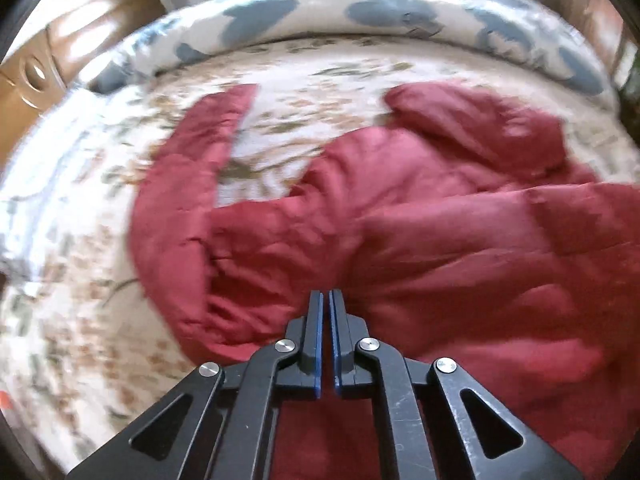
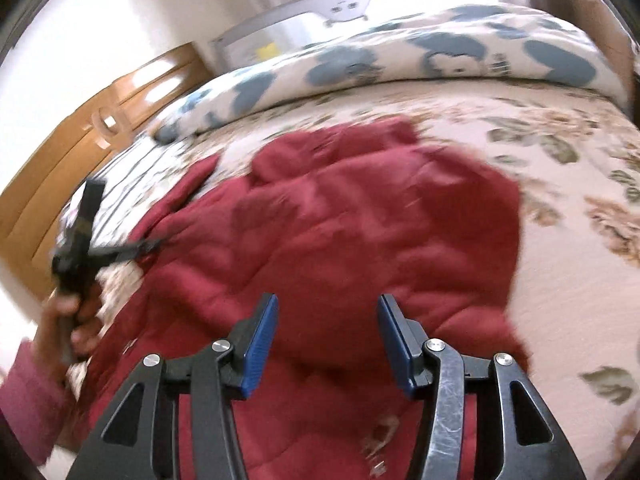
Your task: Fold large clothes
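The red padded garment (image 1: 420, 232) lies spread on the floral bedspread (image 1: 80, 320), and both grippers hang over it. In the left wrist view the left gripper (image 1: 325, 300) has its blue-padded jaws drawn together at the tips, just at a ridge of the red cloth — whether any fabric is pinched between them cannot be told. In the right wrist view the right gripper (image 2: 327, 308) stands with jaws well apart, nothing between the pads, the garment below. Only the left view shows a sleeve (image 1: 216, 128) stretched away across the bedspread; only the right view shows the left gripper from the side, blurred, with the person's hand (image 2: 76, 320) and a pink cuff (image 2: 28, 392) at the garment's left edge. Beyond the garment lies a blue-patterned quilt roll (image 2: 400, 60), with a wooden cabinet (image 2: 80, 140) to the left.
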